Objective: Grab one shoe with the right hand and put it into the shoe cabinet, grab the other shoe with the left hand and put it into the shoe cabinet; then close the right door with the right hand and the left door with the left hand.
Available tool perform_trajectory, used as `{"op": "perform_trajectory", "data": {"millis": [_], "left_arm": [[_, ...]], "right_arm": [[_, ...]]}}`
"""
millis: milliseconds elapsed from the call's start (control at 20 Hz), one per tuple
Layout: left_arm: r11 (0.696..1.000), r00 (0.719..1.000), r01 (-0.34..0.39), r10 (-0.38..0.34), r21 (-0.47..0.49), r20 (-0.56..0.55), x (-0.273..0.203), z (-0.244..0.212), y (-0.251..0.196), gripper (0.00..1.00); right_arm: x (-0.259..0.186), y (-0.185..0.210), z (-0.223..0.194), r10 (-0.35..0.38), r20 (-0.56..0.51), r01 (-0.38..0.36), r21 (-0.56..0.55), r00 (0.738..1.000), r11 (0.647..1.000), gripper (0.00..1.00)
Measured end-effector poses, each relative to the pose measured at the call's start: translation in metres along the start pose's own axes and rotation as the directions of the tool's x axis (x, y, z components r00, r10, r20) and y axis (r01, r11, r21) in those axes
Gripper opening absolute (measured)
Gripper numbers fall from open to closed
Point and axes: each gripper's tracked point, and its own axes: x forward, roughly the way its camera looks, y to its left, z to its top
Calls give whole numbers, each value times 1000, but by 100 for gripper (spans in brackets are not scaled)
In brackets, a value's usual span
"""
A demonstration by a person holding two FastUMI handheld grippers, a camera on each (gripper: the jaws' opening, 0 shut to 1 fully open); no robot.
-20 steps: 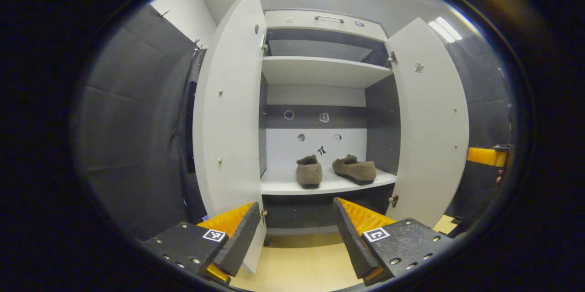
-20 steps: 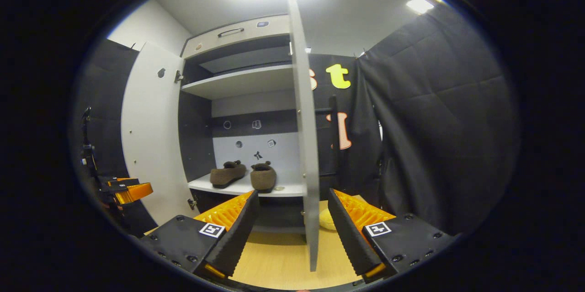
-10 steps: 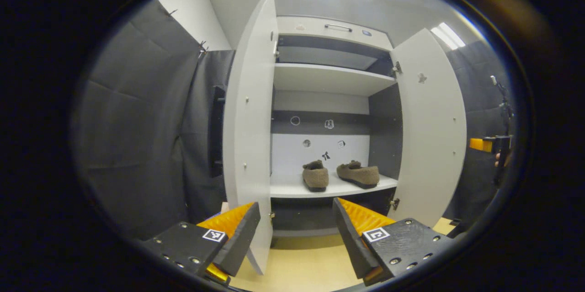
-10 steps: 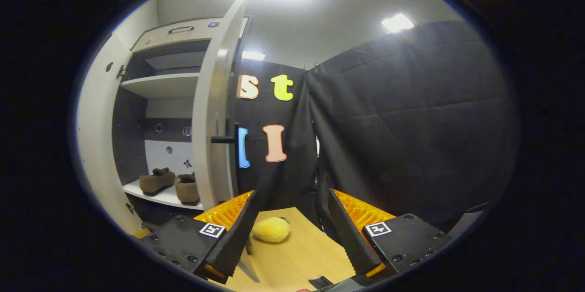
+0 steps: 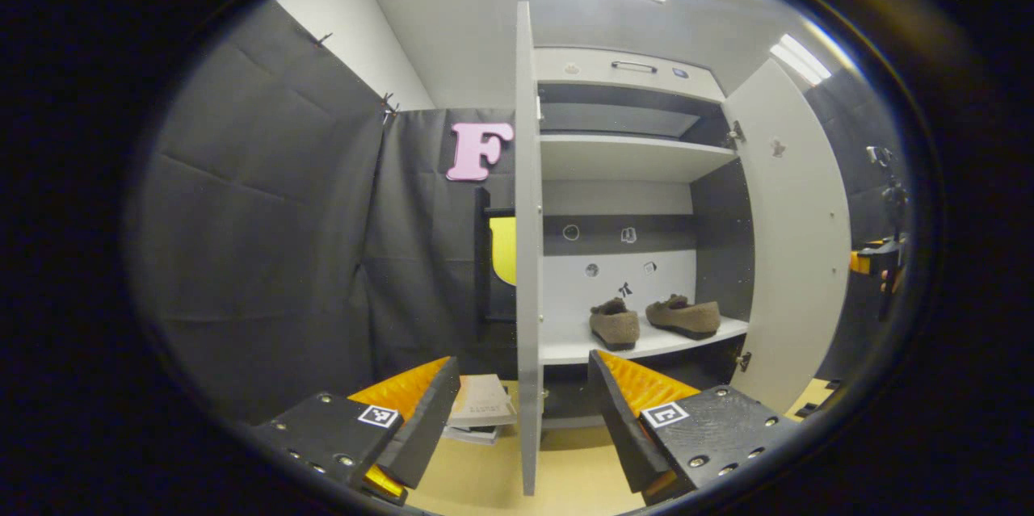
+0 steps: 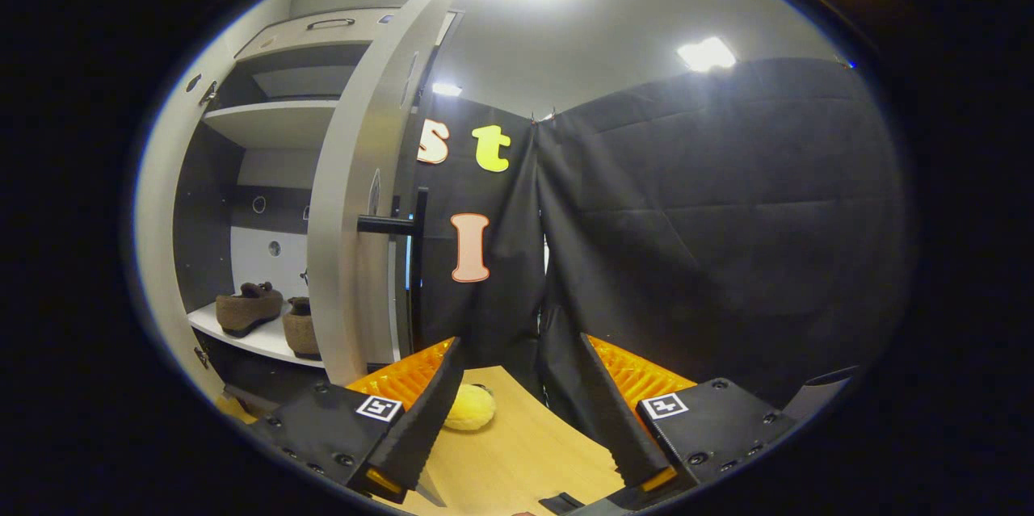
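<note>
Already both shoes [image 5: 654, 320] sat on the cabinet [image 5: 618, 157] shelf; both doors [image 5: 527, 258] stood open, left gripper [image 5: 523, 419] and right gripper [image 6: 513, 411] spread, empty.

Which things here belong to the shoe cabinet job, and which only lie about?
Job: two shoes on the shelf; left door; right door; left gripper; right gripper.
Lying about: books; yellow plush.

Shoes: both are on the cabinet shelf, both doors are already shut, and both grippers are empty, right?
Not quite. Both shoes sit on the shelf and both grippers are open and empty, but the doors aren't shut: the left gripper view shows the left door and right door wide open.
</note>
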Motion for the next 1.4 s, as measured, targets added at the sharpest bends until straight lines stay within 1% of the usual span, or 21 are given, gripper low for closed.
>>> {"op": "perform_trajectory", "data": {"millis": [50,100,150,200,250,450,550,800,850,900,950,1000,1050,1200,1250,1300,1350,1400], "left_arm": [[1000,1000,-7,7,-4,5,2,1,6,96],[1000,1000,-12,12,-6,10,5,1,12,96],[1000,1000,-17,17,-7,13,7,1,19,96],[1000,1000,-20,20,-8,14,8,0,23,93],[1000,1000,-24,24,-11,13,9,-1,27,96],[997,999,-34,33,-69,-15,7,-13,40,96],[996,999,-44,43,-81,-20,3,-17,48,96],[995,996,-82,81,-60,-20,-5,-18,69,96],[994,996,-91,90,-58,-19,-8,-18,74,96],[993,995,-99,99,-58,-17,-11,-19,76,92],[993,994,-106,106,-58,-16,-12,-19,79,96],[992,993,-113,113,-58,-18,-13,-20,83,96],[991,992,-122,120,-57,-24,-13,-22,88,96],[989,990,-138,136,-57,-34,-12,-25,97,96],[989,990,-139,137,-57,-36,-11,-25,98,92],[989,990,-137,135,-55,-37,-8,-23,100,96],[989,990,-136,135,-53,-37,-3,-22,102,92],[989,990,-135,133,-52,-37,1,-20,104,96]], "right_arm": [[-5,7,0,7,4,-7,-5,1000,1000,88],[-9,14,1,19,9,-19,-7,1000,1000,92],[-13,23,2,36,13,-36,-4,999,999,92],[-16,34,3,54,16,-54,3,998,999,88],[-18,43,4,70,16,-70,9,997,997,92],[-26,82,7,124,32,-125,6,992,992,92],[-28,99,7,154,36,-154,-4,987,988,92],[-23,148,12,248,40,-249,10,968,968,93],[-22,161,11,268,39,-269,9,963,963,91],[-20,171,10,282,40,-282,2,959,959,94],[-17,180,10,296,43,-296,-9,954,955,91],[-15,188,9,306,44,-306,-20,951,952,94],[-13,193,10,311,46,-309,-29,949,950,91],[-11,202,12,316,53,-313,-53,947,948,93],[-10,201,11,312,52,-309,-51,949,950,94],[-10,198,11,301,51,-299,-46,952,953,91],[-11,197,9,298,46,-296,-37,954,954,93],[-14,195,7,294,39,-293,-27,955,956,96]]}}
